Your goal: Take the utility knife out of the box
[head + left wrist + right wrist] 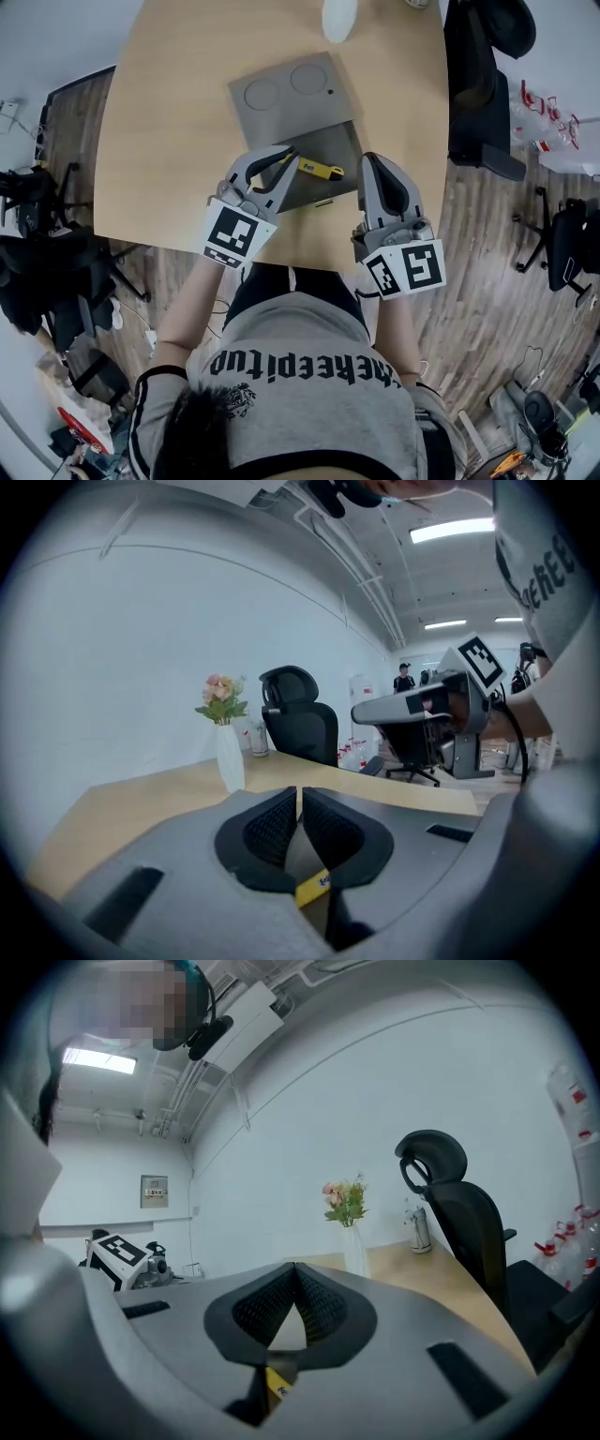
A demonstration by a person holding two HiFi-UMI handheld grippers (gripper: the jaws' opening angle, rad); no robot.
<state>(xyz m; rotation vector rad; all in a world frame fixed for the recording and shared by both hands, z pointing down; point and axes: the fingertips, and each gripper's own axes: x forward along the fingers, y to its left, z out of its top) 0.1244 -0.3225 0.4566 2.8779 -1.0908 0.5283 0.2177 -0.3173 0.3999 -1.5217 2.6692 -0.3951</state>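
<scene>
A yellow and black utility knife [317, 168] lies in the open grey box [333, 141] on the wooden table. The box's lid [292, 89] is folded back on the far side. My left gripper [284, 156] hovers over the box's left part, its tips right by the knife's black end. It is shut, pads together with nothing between them; the knife [314, 885] shows below the jaws. My right gripper [368, 161] is at the box's right edge, also shut and empty. A bit of the knife [277, 1382] shows under it.
A white vase [339, 19] with flowers [221, 694] stands at the table's far edge. A black office chair [487, 75] sits to the right of the table. The table's near edge [281, 253] is close to the person's body.
</scene>
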